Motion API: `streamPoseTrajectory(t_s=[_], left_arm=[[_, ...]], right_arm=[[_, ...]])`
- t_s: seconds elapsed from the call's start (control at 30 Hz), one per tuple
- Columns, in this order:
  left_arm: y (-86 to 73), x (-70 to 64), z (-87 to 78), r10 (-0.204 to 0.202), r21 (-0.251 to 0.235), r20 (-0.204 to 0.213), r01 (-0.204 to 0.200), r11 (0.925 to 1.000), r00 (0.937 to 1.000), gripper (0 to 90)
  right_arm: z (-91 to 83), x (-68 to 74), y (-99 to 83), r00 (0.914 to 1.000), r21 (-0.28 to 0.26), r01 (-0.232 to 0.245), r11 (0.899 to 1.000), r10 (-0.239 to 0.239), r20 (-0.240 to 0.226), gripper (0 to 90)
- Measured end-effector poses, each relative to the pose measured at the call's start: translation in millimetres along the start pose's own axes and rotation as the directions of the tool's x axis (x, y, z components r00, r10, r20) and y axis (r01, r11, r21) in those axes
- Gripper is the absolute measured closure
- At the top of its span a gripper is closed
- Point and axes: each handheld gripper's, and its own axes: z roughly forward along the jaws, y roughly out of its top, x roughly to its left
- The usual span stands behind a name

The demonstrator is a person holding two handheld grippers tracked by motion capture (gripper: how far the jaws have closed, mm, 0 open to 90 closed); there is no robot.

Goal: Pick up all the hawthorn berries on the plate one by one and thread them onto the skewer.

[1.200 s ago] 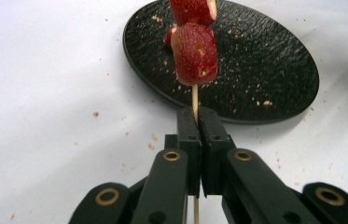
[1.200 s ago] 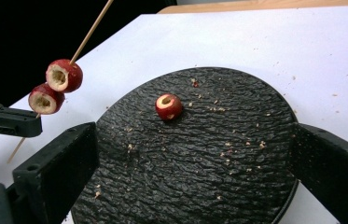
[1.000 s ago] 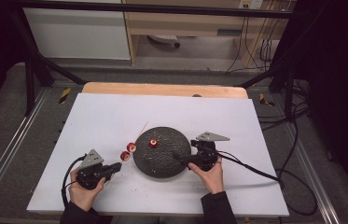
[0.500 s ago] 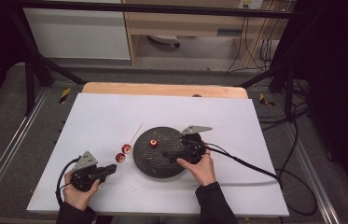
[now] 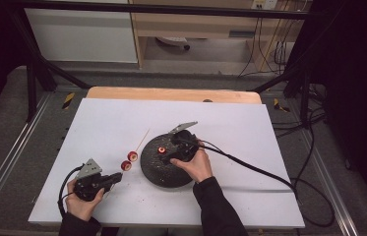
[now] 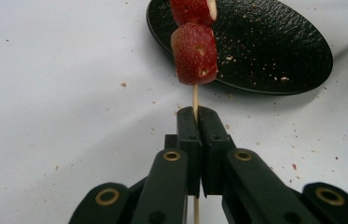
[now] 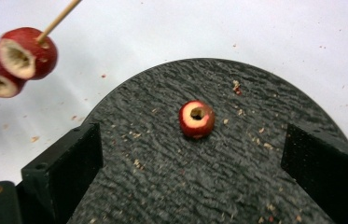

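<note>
**Skewer clamped left, fruit ahead of right jaws**

High view: the left gripper (image 5: pixel 114 178) holds the skewer (image 5: pixel 138 143) beside the plate (image 5: pixel 157 173); the right gripper (image 5: pixel 169 157) looks open, though small.

Left gripper view: jaws clamp the skewer below two fruits (image 6: pixel 194 53), the upper one cut off.

Right gripper view: jaws spread wide, a fruit piece (image 7: pixel 196 119) on the plate between and ahead of them, untouched.

Two hollowed red fruit pieces (image 5: pixel 132 156) (image 5: pixel 126 165) threaded on one wooden skewer (image 5: pixel 142 138); one loose fruit piece (image 5: pixel 162 149) lying on one black round plate (image 5: pixel 164 172); two handheld grippers, left (image 5: pixel 116 177) and right (image 5: pixel 168 158); one white table (image 5: pixel 250 128).
</note>
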Motion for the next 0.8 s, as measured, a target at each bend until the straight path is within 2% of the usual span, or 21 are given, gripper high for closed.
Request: streamPoseTrajectory(t_s=[0.2,0.4,0.7,0.8], left_arm=[[-0.1,0.6,1.3,0.0,0.006,-0.002,0.0,1.0,1.0,88.0],[-0.1,1.4,1.4,-0.005,0.007,-0.005,0.005,1.0,1.0,88.1],[0.3,1.7,1.2,-0.01,0.004,-0.007,0.01,0.9999,0.9999,88.0],[0.4,1.8,0.9,-0.01,0.004,-0.01,0.01,0.9999,0.9999,88.0]], right_arm=[[10.3,-1.8,13.3,0.9994,0.051,0.021,0.998,-0.023,0.026,9.2],[25.2,-2.7,24.7,0.9979,0.14,0.047,0.989,-0.053,0.038,14.7],[38.6,-10.0,30.2,0.9995,0.183,0.027,0.983,-0.03,0.014,23.3],[43.4,-10.5,30.7,0.999,0.203,0.039,0.978,-0.042,0.01,25.6]])
